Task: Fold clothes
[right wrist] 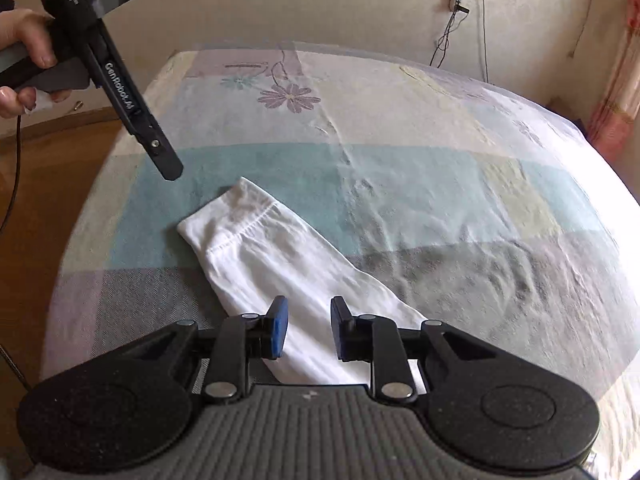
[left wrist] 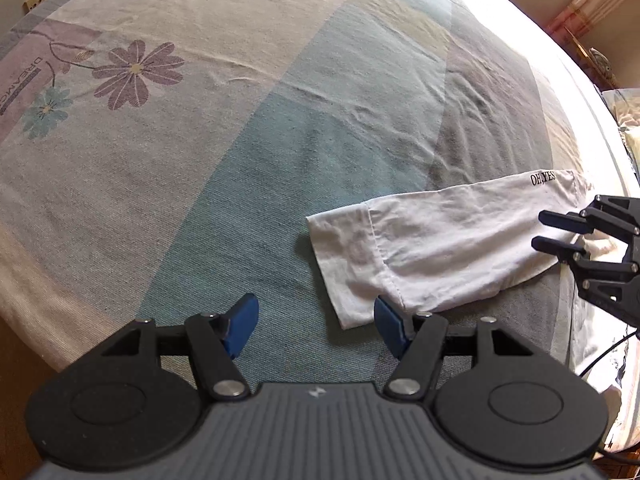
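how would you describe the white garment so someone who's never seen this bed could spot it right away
Start from the bed, covered by a patchwork sheet of pale blocks with purple flowers. On the teal and grey blocks near its edge lies the white garment, folded into a long narrow strip. It is the only loose item on the sheet, plain white, with small black lettering at one end.

Daylight fills both views, strongest from the right, where the far edge of the bed (left wrist: pixel 500 20) burns out to pure white glare in the left wrist view. In the right wrist view the bed's right side (right wrist: pixel 592 184) is washed pale too. Creases in the bedsheet (left wrist: pixel 460 112) cast soft, short shadows, and the white garment (left wrist: pixel 432 248) throws a thin dark one along its near edge. Focus is sharp throughout. Fisheye distortion bows the bed into a dome, and dark vignetting clips the corners.
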Action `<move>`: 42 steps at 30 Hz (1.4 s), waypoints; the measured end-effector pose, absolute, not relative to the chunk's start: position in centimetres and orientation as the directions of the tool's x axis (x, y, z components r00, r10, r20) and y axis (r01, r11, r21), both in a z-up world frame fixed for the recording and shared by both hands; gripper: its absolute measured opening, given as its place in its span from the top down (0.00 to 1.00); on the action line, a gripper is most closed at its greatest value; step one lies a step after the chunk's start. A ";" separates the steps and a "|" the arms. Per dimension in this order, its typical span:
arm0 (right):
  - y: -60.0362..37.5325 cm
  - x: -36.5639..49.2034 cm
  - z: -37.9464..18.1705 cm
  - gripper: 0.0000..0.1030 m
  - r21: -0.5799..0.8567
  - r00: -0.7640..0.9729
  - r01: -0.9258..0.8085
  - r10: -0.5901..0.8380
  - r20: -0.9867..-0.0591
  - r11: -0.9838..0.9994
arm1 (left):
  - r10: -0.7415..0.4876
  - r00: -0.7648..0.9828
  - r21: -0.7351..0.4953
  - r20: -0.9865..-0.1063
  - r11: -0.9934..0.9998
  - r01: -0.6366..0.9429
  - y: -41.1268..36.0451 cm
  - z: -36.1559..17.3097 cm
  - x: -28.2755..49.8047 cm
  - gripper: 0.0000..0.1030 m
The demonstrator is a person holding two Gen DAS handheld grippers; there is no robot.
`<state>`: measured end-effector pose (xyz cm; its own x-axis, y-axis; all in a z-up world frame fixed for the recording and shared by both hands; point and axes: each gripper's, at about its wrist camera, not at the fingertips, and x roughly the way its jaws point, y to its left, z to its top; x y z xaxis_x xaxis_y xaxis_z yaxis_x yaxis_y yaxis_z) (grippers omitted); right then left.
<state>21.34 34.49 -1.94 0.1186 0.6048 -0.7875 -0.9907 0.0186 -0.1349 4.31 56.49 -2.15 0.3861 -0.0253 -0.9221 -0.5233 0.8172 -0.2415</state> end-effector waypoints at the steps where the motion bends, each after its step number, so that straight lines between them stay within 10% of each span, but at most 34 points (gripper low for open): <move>1: 33.6 23.5 -1.9 0.74 -0.155 0.147 -0.987 0.580 -0.801 0.036 | -0.032 0.389 -0.243 -0.921 0.828 -0.506 55.9 -2.1 4.7 0.38; 15: 33.1 40.9 -6.2 0.62 -0.044 0.015 -0.994 0.268 -0.963 -0.103 | -0.192 0.368 -0.291 -0.910 0.928 -0.234 47.3 -2.9 9.7 0.38; 17: 33.4 40.6 -6.5 0.68 -0.036 -0.001 -0.990 0.255 -0.967 -0.140 | -0.199 0.364 -0.297 -0.910 0.925 -0.236 47.1 -3.0 9.9 0.38; 18: 33.5 40.4 -6.4 0.94 -0.045 0.004 -0.988 0.263 -0.965 -0.148 | -0.203 0.365 -0.303 -0.909 0.922 -0.242 47.0 -2.9 9.9 0.38; 20: 33.6 40.0 -6.3 0.97 -0.114 0.069 -0.984 0.301 -0.951 -0.136 | -0.207 0.372 -0.312 -0.905 0.917 -0.249 46.9 -2.8 10.1 0.38; 32: 25.4 36.0 -2.0 0.77 -0.139 0.151 -0.988 0.395 -0.906 0.060 | -0.194 0.388 -0.282 -0.901 0.942 -0.182 45.1 -2.2 12.1 0.38; 40: 23.2 31.7 -5.7 0.77 -0.250 0.194 -0.960 0.348 -0.917 -0.123 | -0.206 0.364 -0.268 -0.909 0.954 -0.131 42.8 -2.3 13.3 0.38; 42: 23.1 31.3 -5.7 0.93 -0.251 0.192 -0.959 0.343 -0.920 -0.135 | -0.211 0.357 -0.269 -0.910 0.956 -0.121 42.5 -2.1 13.2 0.38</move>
<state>31.33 23.05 -5.73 0.1922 0.3425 -0.9196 -0.9585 -0.1355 -0.2508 13.18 42.54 -2.12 0.3567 -0.2107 -0.9102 -0.1208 0.9557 -0.2685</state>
